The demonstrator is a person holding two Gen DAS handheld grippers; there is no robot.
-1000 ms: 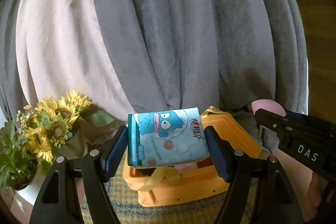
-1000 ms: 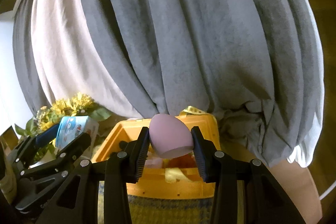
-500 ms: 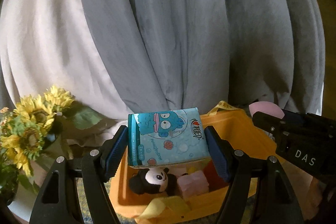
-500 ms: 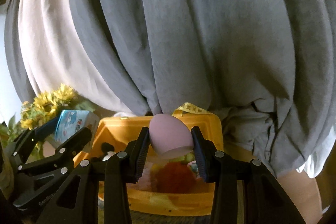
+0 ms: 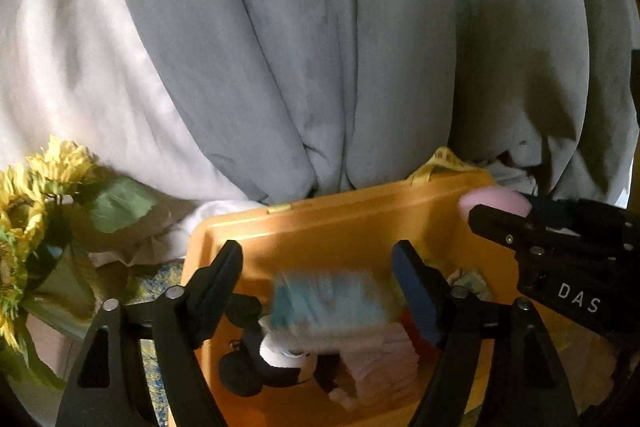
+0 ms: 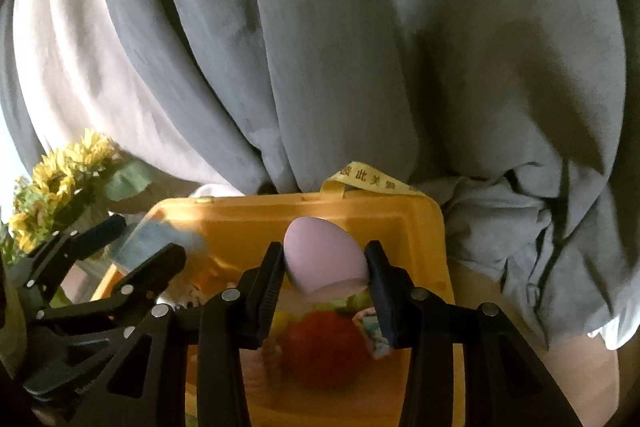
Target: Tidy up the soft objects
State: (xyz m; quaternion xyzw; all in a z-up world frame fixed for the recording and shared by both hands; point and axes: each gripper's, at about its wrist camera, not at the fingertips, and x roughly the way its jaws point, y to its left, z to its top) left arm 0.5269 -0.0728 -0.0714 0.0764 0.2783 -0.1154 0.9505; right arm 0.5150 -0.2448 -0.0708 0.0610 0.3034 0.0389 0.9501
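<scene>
Left gripper (image 5: 320, 279): jaws spread wide, nothing between the pads. Blue tissue pack (image 5: 332, 307) sits below and between the open fingers, inside the yellow bin (image 5: 340, 227); heavily motion-blurred, so the print reads only as light blue with white and pale patches. Cannot tell whether the pack rests on the contents or is clear of them. It overlaps a black-and-white plush toy (image 5: 260, 363) and a pale pink folded cloth (image 5: 380, 359) lying on the bin floor. Right gripper (image 6: 326, 267): closed on a pink egg-shaped sponge (image 6: 324, 255), pads pressed against both sides. Sponge matte, smooth, uniform pale lilac-pink, rounded end up and away from the camera, flat cut face toward the bin. It is held above the bin's open interior, near the back wall in the right wrist view. Beneath it: a blurred red soft item (image 6: 320, 343) and yellow-green bits, details not resolvable. Yellow ribbon (image 6: 372, 179) with printed characters loops over the bin's back rim. Grey curtain (image 5: 320, 47) hangs just behind the bin. Sunflowers (image 5: 36, 187) to the bin's left. Bin stands on a woven mat (image 5: 160, 275), only a sliver visible.
</scene>
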